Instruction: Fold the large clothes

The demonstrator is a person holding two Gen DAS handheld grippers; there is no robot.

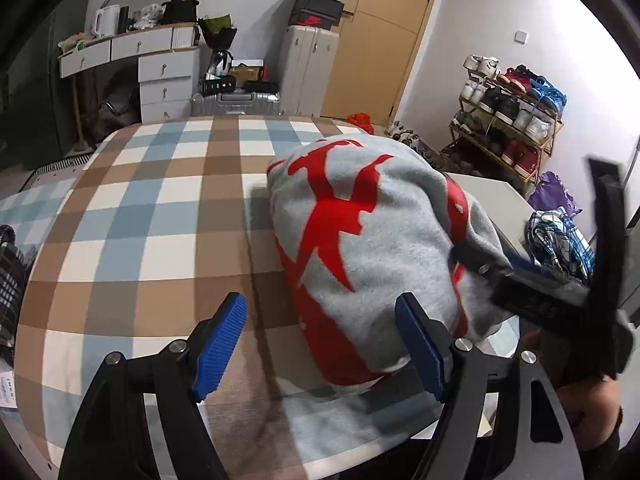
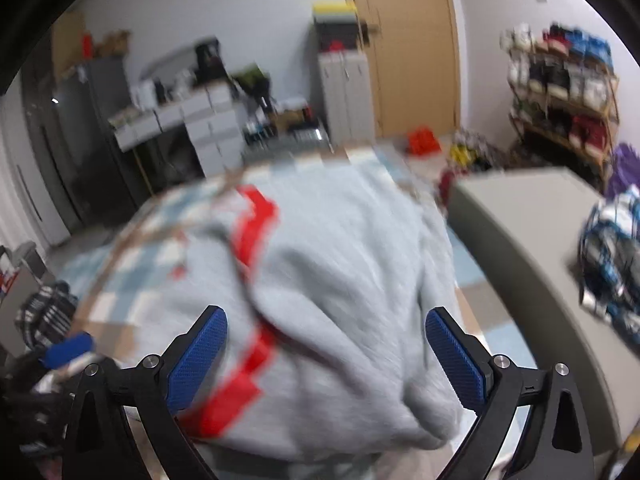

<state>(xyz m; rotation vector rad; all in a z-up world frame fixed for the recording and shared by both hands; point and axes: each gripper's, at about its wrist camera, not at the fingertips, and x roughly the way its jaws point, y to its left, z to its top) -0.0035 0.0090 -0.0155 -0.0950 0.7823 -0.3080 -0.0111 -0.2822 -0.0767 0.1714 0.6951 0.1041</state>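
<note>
Left gripper (image 1: 320, 344): held open, nothing between its blue pads, over the checked bed cover (image 1: 152, 208).
Sweatshirt (image 1: 360, 240): grey with red print, bunched on the bed, at the left gripper's right pad.
Right gripper (image 2: 326, 356): spread wide above the sweatshirt (image 2: 340, 280), nothing clamped.
Worktop (image 2: 528, 224): seen at right, beside the bed.

The left gripper (image 1: 322, 346) has black arms shaped like curved blades, with round silver screws at the joints. Its fingertips (image 1: 219, 346) wear ridged blue pads. The right gripper (image 2: 326, 364) looks the same, with dotted blue pads (image 2: 456, 364).
</note>
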